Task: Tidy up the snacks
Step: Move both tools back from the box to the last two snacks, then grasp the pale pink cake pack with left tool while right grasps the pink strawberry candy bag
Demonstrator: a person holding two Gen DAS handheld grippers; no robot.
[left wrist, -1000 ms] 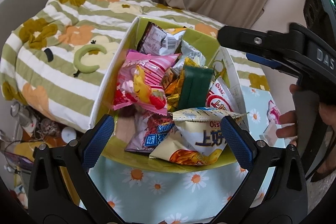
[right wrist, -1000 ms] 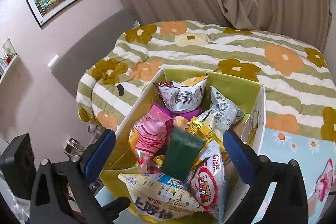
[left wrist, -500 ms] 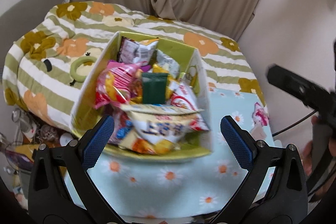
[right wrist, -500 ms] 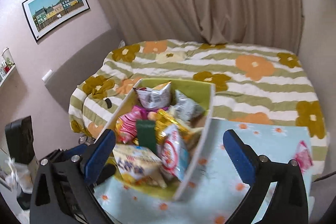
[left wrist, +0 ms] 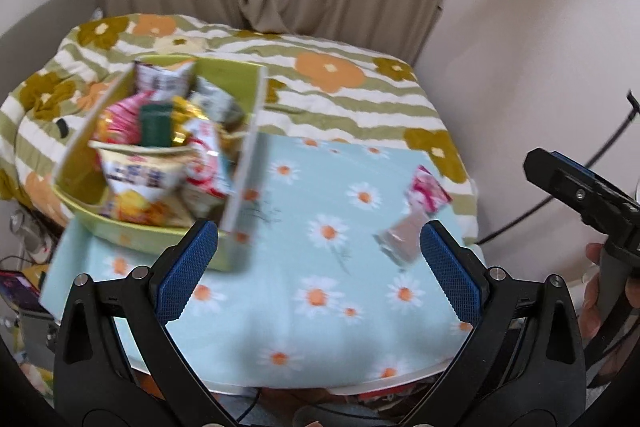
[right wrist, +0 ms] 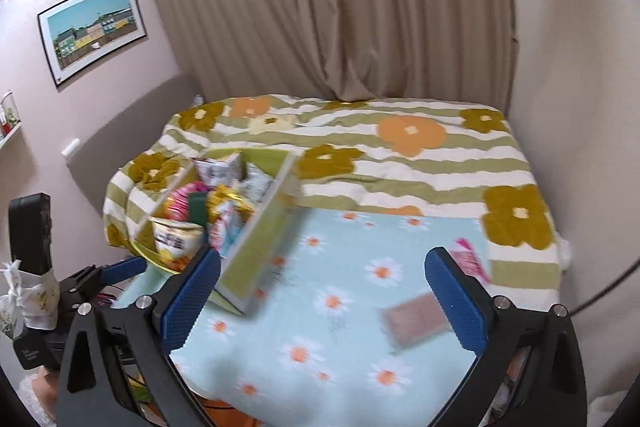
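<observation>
A green box [left wrist: 244,163] full of several snack packets stands on the left of a table with a blue daisy cloth [left wrist: 320,291]; it also shows in the right wrist view [right wrist: 260,251]. A pink packet [left wrist: 428,189] and a brown packet [left wrist: 402,241] lie on the cloth at the right; both also show in the right wrist view, the pink packet [right wrist: 470,263] behind the brown packet [right wrist: 416,319]. My left gripper [left wrist: 318,271] is open and empty, raised above the cloth. My right gripper [right wrist: 322,297] is open and empty, raised above the cloth, and also shows at the right edge of the left wrist view [left wrist: 580,191].
A bed with a striped flower blanket [right wrist: 400,155] lies behind the table. A beige curtain [right wrist: 340,7] hangs behind the bed. A framed picture [right wrist: 92,27] hangs on the left wall. Clutter [left wrist: 24,267] sits on the floor left of the table. A black cable [left wrist: 600,155] runs along the right wall.
Both grippers have pulled back and up from the snack box and swung right. The box now sits at the left and the two loose packets have come into view.
</observation>
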